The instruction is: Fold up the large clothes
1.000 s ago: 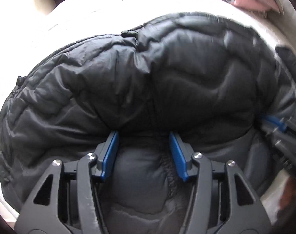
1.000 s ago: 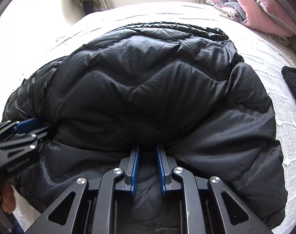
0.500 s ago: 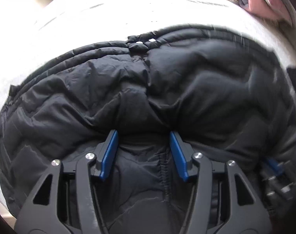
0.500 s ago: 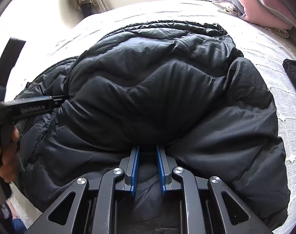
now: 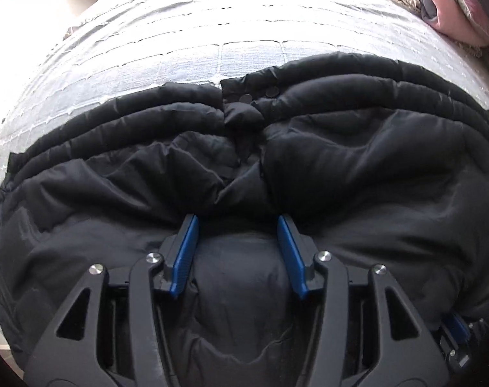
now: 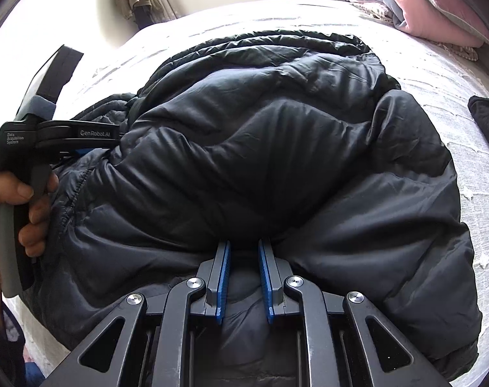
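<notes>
— Any writing you can read?

— Only on the left gripper, seen side-on from the right wrist camera: "GenRobot.AI" along its upper bar and "Data Acquisition System" in small print on the block behind it. Nothing legible on the jacket.

— How is that gripper held?

— A person's left hand is wrapped round its grey handle at the near left edge of the bed, fingers curled across the front. The tool lies nearly level in that view, its nose buried in the folds, so its tips are hidden there. Its own camera shows the blue pads standing fairly wide with a thick bulge of padded fabric filling the gap between them, clamped on the black puffer jacket.

— And the right gripper?

— Pointing steeply down at the near edge of the bed, pads drawn close together and pinching a narrow ridge of the same jacket.

— Where does the jacket lie?

— Spread across the white stitched bedcover, bunched up high toward both grippers, its quilted hem with snap fasteners lying flat on the far side. A pink and grey quilt is piled at the far right corner.
</notes>
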A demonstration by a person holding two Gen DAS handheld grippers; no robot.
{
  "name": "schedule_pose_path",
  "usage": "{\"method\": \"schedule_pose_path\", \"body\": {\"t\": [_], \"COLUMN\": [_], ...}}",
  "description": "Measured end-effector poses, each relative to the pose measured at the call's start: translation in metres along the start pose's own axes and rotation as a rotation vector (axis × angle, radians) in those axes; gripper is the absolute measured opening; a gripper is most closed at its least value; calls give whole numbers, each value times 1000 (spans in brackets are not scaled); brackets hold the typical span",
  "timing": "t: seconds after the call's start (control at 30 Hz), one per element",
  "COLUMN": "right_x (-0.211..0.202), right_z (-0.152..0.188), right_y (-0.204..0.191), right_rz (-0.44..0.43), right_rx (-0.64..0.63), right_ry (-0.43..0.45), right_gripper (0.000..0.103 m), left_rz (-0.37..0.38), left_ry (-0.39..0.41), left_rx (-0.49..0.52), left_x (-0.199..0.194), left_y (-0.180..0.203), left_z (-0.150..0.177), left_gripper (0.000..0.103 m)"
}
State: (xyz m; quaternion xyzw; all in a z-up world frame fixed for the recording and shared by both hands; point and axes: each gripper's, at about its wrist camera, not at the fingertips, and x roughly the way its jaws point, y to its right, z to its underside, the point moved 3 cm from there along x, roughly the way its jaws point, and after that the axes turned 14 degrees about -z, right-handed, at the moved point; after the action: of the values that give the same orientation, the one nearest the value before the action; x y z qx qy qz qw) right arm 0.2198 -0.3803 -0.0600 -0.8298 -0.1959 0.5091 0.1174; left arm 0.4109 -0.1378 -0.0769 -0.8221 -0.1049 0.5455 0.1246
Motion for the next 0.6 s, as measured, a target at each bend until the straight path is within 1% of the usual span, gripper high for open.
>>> {"method": "schedule_pose_path", "body": {"t": [0.07, 0.13, 0.2, 0.27, 0.3, 0.37, 0.4, 0.47, 0.5, 0.53, 0.6], "right_x": [-1, -1, -1, -3, -4, -6, -8, -8, -8, -7, -9], "right_z": [0, -1, -1, -2, -3, -4, -5, -5, -5, -4, -2], "right_y": [1, 3, 3, 5, 5, 4, 3, 0, -3, -4, -10], "right_rz": [-6, -12, -20, -25, -25, -21, -18, -10, -2, 5, 27], "right_rx": [3, 5, 6, 9, 10, 10, 8, 1, -6, -12, -34], "right_ry": [-1, 0, 1, -1, -2, -2, -1, 3, 6, 9, 18], "right_gripper": [17, 17, 17, 17, 18, 18, 18, 18, 19, 19, 19], "left_rz": [15, 36, 66, 113, 139, 165, 163, 158, 166, 181, 219], "left_ry": [-18, -16, 15, 72, 95, 126, 130, 98, 67, 39, 16], "left_rx": [-6, -16, -55, -127, -172, -253, -295, -405, -473, -573, -761], "left_x": [-4, -17, -34, -61, -73, -89, -92, -93, -92, -88, -86], "left_y": [-5, -19, -41, -78, -99, -140, -161, -201, -218, -241, -276], "left_z": [0, 0, 3, 20, 34, 64, 81, 118, 140, 161, 203], "left_gripper": [53, 53, 53, 56, 63, 71, 72, 72, 72, 72, 73]}}
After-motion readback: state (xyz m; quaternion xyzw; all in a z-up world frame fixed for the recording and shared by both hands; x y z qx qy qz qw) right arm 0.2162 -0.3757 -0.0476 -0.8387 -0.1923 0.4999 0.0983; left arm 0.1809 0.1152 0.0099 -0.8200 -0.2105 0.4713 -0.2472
